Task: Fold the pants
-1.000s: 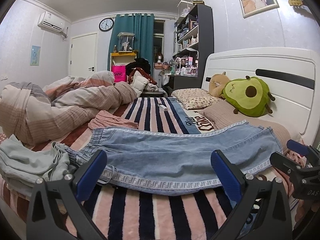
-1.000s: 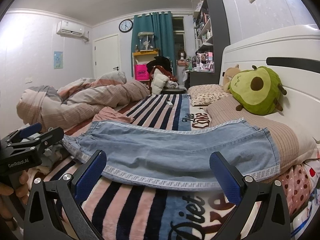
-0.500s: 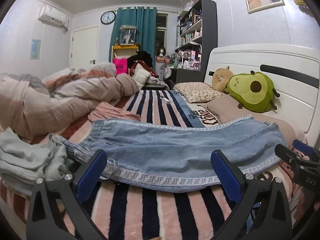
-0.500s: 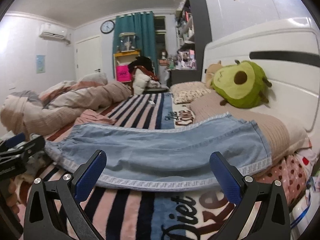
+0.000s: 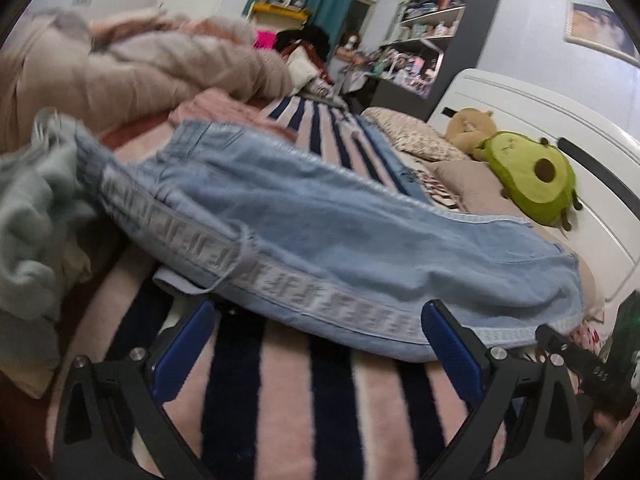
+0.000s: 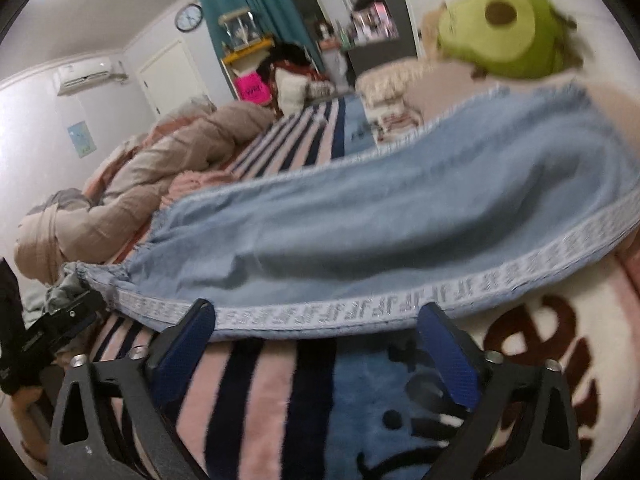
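Note:
Light blue denim pants (image 5: 320, 220) with a patterned grey side stripe lie folded lengthwise across the striped bed blanket (image 5: 280, 400). The waistband is at the left and the leg ends at the right by the pillows. My left gripper (image 5: 318, 344) is open, low over the blanket, its blue pads just short of the pants' near edge towards the waist. My right gripper (image 6: 314, 342) is open at the near edge of the pants (image 6: 380, 216) towards the leg end. Each gripper shows at the edge of the other's view.
A crumpled grey-green garment (image 5: 28, 216) lies left of the waistband. A bunched duvet (image 5: 140, 68) fills the far left of the bed. A green avocado plush (image 5: 532, 184) and pillows sit against the white headboard (image 5: 560, 128). The blanket (image 6: 360, 408) runs under both grippers.
Both grippers have dropped and moved forward to the near edge of the pants, tilting as they went. The pants have not moved. Both grippers stay open.

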Available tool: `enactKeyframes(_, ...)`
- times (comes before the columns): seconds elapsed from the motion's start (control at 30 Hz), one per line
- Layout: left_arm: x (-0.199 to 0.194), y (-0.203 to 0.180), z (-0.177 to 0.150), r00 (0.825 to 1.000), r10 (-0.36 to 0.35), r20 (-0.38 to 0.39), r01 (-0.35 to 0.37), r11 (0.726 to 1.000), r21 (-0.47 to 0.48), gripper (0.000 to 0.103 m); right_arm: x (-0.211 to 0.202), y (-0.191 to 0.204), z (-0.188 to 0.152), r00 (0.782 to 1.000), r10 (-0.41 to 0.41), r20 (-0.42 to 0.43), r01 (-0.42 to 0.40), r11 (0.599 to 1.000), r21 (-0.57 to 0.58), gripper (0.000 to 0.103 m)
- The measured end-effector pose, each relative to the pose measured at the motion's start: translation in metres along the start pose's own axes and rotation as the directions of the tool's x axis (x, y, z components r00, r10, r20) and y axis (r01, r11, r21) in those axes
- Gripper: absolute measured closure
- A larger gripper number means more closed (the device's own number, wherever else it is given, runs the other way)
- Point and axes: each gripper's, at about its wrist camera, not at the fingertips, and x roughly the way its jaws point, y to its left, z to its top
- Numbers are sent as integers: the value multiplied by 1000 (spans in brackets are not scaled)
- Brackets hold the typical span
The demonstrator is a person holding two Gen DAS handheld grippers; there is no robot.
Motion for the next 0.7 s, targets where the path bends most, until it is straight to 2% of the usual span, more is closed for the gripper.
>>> enactKeyframes(0.07, 13, 9, -1, 1000, 9, -18, -10, 1000, -25, 2, 14, -11, -1, 999, -7, -43, 9, 999, 38, 22)
enactKeyframes(0.17, 28, 23, -5, 999, 7, -51, -10, 998, -63, 12, 26, -24, -6, 996, 12, -91, -4, 996, 84, 24)
enactKeyframes(0.23, 36, 31, -7, 998, -1, -64, -5, 996, -92, 18, 24, -25, -10, 996, 13, -91, -4, 996, 91, 26)
enactKeyframes(0.43, 41, 39, -4, 998, -43, -55, 36, 990, -137, 19, 19, -27, -13, 991, 78, -111, -61, 986, 154, 26)
enactKeyframes(0.6, 38, 33, 3, 989, -138, -48, 129, 979, -157, 19, 24, -31, -10, 991, 90, -100, -68, 977, 204, 26)
enactKeyframes(0.7, 43, 29, 11, 992, -118, -47, 109, 980, -164, 19, 28, -34, -7, 994, 84, -71, -66, 973, 220, 26)
